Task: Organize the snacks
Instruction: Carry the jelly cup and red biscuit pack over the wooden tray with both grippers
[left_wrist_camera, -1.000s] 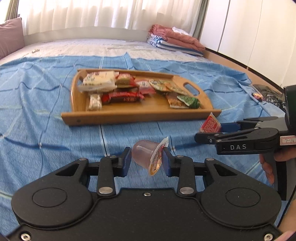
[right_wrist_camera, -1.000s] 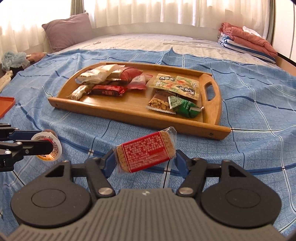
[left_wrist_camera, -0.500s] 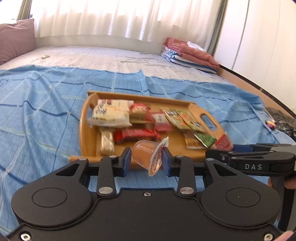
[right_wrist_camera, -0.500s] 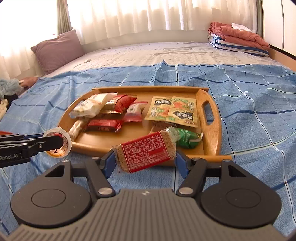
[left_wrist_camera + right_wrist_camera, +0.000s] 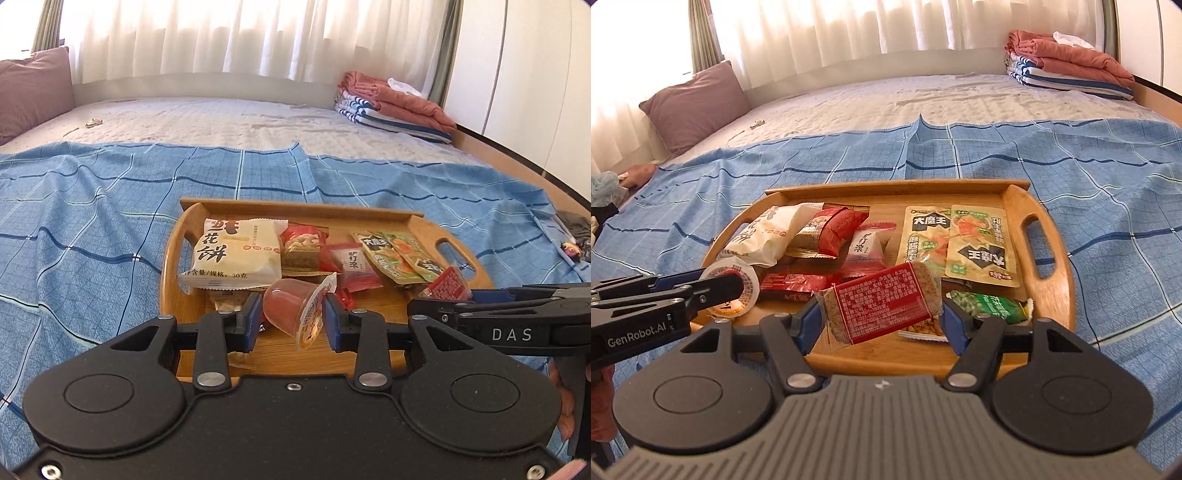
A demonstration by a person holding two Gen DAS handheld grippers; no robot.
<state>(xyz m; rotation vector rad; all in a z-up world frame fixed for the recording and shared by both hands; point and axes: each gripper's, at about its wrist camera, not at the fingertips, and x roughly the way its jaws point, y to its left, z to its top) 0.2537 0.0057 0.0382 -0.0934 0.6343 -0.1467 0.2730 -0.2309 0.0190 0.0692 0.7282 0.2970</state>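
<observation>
Gripping a jelly cup (image 5: 291, 310) between the left gripper (image 5: 291, 321) pads, above the near part of the wooden tray (image 5: 1052, 236) on the blue bedspread (image 5: 92, 221). Clamping a red-labelled biscuit pack (image 5: 886, 302) in the right gripper (image 5: 882, 314), over the tray's near edge, beside green packets (image 5: 960, 240).

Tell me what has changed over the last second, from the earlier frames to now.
Both grippers have advanced from above the blue bedspread to over the near edge of the wooden tray. The left gripper stays clamped on the jelly cup, the right gripper on the red-labelled cracker pack. Nothing was let go. The snacks in the tray lie as they did.
</observation>
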